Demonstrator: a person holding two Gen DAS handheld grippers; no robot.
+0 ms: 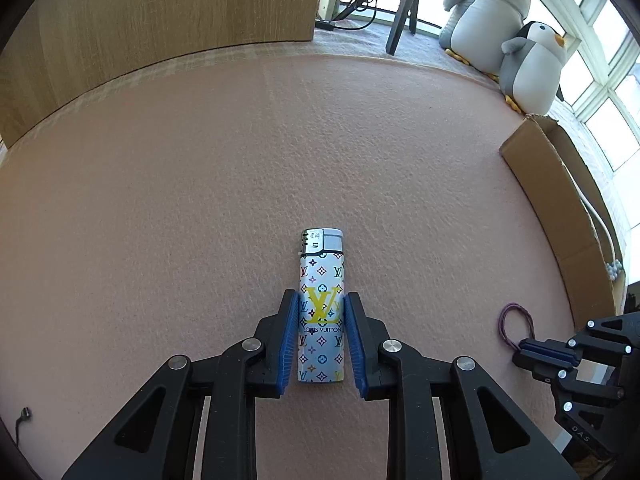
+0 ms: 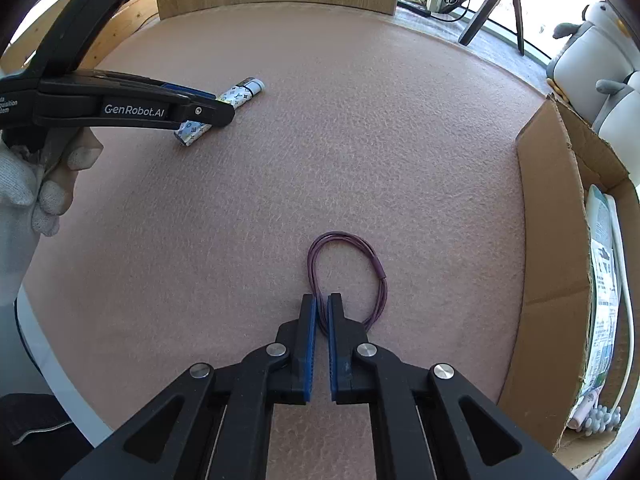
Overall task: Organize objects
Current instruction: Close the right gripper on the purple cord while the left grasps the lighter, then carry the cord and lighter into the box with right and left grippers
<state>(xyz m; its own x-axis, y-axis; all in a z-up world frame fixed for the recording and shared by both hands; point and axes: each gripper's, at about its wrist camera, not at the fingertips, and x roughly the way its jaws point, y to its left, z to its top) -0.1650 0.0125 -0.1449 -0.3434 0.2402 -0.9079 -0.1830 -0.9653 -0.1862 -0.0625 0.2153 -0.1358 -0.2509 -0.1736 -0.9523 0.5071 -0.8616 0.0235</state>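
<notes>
Two things are getting picked up at once here, a lighter [image 1: 321,308] and a purple hair tie [image 2: 347,280], both lying flat on the pink mat [image 1: 200,200].

Lighter first: it sits right between the left gripper's [image 1: 321,308] blue pads [image 1: 291,344], long axis running straight away from the tongs, metal cap at the far end. The pads touch its two long sides around the middle, so I'd call that pinched, though the tongs aren't fully pressed together since the body fills the gap. It hasn't left the mat yet.

Hair tie: the right gripper [image 2: 322,312] is pressed shut on the near-left strand of the loop, with the rest of the loop spreading out ahead and to the right of the tips.

Outward from there, an open cardboard box [image 2: 552,240] stands off to the right, beside the mat's edge. The right gripper is clearly nearer to it, so my guess is the tie goes in first and the lighter has to travel across.
</notes>
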